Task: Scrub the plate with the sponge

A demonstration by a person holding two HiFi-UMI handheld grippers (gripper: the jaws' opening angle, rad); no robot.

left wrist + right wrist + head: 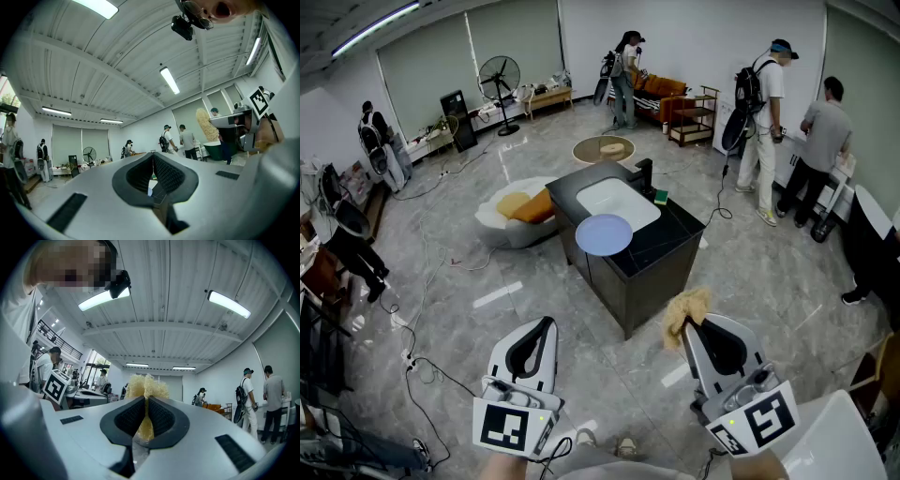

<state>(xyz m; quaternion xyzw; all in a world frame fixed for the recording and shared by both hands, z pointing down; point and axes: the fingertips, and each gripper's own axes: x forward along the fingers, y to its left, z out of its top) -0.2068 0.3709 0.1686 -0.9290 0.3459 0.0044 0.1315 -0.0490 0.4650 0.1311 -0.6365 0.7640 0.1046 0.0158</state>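
Our right gripper (146,404) tight on the sponge (146,383), base lost between jaws; our left gripper (153,158) closed, empty.

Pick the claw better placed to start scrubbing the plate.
Right. The right claw is clamped on the frayed yellow fibrous sponge; the left claw is shut and empty. The round pale blue plate lies ahead of both, untouched.

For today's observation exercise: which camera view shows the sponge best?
The right gripper view: the sponge sits central, pinched in the right tool. The head view shows it small; the left gripper view, sideways and distant.
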